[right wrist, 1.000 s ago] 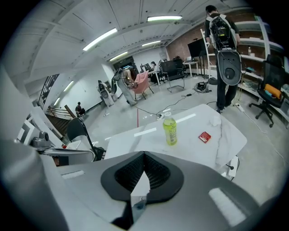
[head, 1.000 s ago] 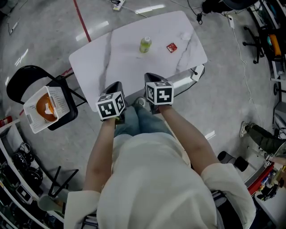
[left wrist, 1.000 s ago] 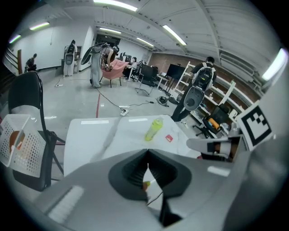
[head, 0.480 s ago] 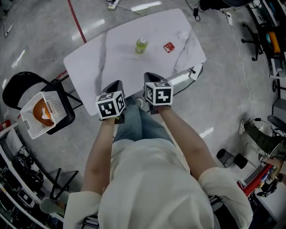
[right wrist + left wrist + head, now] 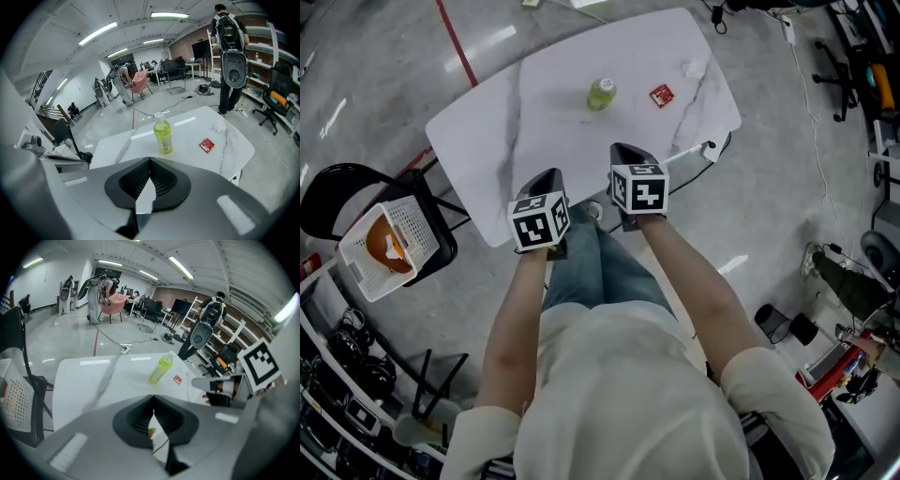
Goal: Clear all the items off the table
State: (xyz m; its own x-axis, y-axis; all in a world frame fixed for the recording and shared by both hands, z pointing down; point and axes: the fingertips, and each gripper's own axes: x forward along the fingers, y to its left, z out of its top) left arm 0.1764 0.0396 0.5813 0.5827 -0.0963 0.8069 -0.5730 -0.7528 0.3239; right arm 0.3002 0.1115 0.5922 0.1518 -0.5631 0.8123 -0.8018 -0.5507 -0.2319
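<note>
Since nothing has been lifted yet, begin your plan at the far left, where the basket (image 5: 389, 239) on the chair (image 5: 448, 242) looks like the likely place for the cleared things. On the worktop (image 5: 487, 131) the bottle (image 5: 601, 94) stands upright near the middle, the red packet (image 5: 661, 95) lies flat just to its right, and a small white wad (image 5: 694, 67) sits near the far right corner. All three are well apart from both of your grippers. I'd take the bottle first: open wide before you reach, come at its body from the side, and close below the cap so it does not tip. The flat packet will likely want a low approach with the tips down on the surface. Your left gripper (image 5: 152, 401) hovers at the near edge with its fingers pressed together and nothing between them. Your right gripper (image 5: 149, 161) is likewise clenched and empty.
</note>
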